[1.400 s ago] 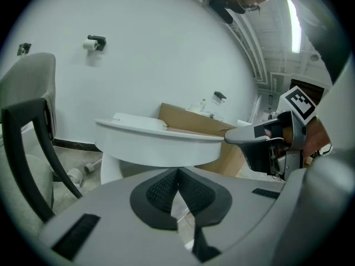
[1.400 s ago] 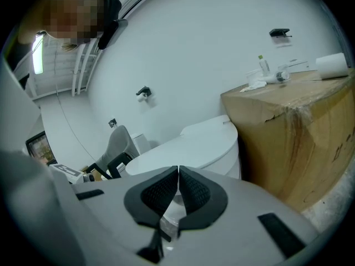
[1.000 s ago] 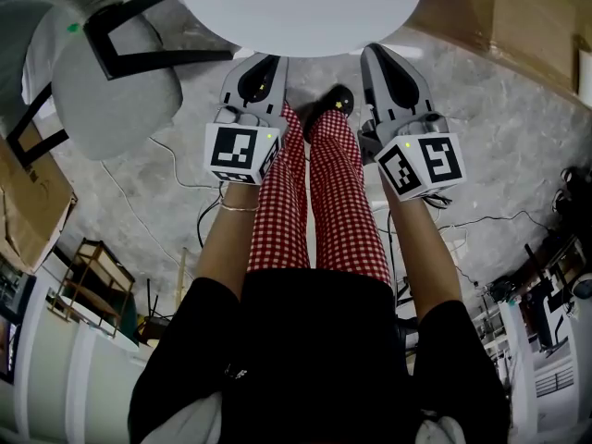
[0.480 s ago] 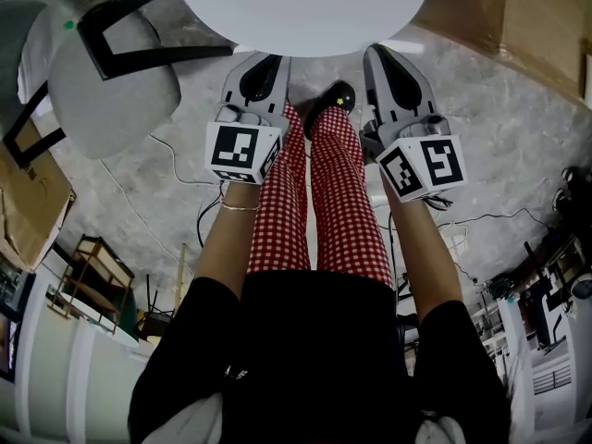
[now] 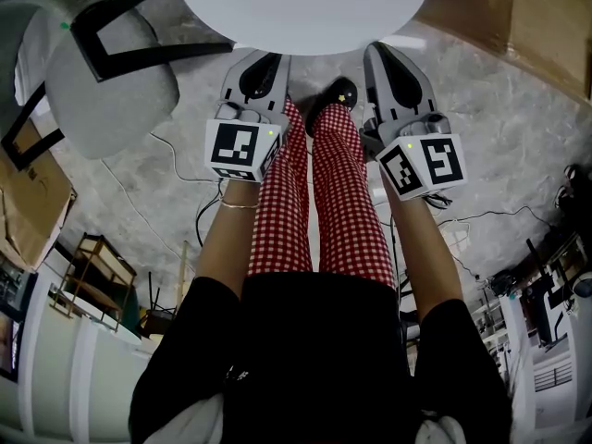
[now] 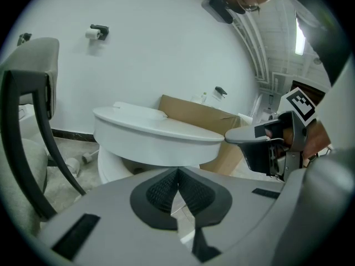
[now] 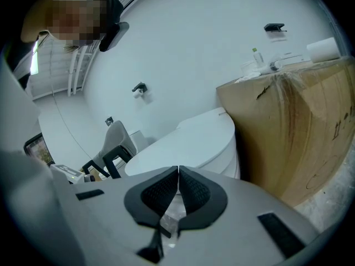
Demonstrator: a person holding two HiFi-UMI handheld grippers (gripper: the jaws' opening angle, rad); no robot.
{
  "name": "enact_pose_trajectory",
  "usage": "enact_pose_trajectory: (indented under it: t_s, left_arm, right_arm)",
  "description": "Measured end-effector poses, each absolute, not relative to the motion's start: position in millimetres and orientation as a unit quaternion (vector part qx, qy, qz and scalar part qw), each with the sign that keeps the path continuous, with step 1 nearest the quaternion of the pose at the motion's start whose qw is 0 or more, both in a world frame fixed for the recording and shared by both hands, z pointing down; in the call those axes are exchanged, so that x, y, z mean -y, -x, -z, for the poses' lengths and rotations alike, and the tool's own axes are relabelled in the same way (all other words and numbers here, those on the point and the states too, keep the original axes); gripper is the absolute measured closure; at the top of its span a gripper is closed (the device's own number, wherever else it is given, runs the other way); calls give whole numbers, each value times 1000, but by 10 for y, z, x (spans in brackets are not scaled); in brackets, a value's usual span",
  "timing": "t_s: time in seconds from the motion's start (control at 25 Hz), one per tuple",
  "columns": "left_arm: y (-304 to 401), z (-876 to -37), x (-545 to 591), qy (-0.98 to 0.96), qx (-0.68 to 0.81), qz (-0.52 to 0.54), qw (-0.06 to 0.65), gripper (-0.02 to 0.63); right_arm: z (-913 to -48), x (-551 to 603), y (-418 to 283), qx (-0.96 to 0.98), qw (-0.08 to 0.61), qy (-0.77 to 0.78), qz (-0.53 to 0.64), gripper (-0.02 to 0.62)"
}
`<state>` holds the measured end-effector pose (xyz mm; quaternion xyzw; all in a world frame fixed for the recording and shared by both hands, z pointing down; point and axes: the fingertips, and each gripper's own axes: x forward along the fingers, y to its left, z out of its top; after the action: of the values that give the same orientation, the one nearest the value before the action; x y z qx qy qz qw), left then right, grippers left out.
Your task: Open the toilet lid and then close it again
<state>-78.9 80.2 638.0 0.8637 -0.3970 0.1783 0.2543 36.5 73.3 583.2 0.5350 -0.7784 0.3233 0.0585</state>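
A white toilet stands in front of me with its lid point(image 5: 305, 7) down flat on the bowl; the lid point(image 6: 155, 129) also shows in the left gripper view, and the lid point(image 7: 188, 143) in the right gripper view. My left gripper point(image 5: 266, 61) hovers just short of the lid's front rim, left of centre, shut and empty. To the right of centre, my right gripper point(image 5: 377, 55) hangs at the same height, also shut on nothing. The closed left gripper point(image 6: 177, 173) and right gripper point(image 7: 178, 170) point at the toilet without touching it.
A grey chair point(image 5: 102, 81) with a black frame stands left of the toilet. A large cardboard box point(image 5: 518, 17) sits close on its right. Cables point(image 5: 176, 174) trail over the concrete floor. The person's legs in red checked trousers point(image 5: 324, 202) are below the grippers.
Both grippers stay nearly still in front of the closed lid; the head view has only drifted slightly.
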Motion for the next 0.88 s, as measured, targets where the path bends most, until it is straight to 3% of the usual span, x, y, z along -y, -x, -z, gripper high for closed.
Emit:
enact_pose_trajectory:
  t_s: [0.88]
  left_arm:
    - [797,-6639,-821,-857,393,-187,277,603]
  right_arm:
    - [-6084,-750,-354,773,71,-530,-340,571]
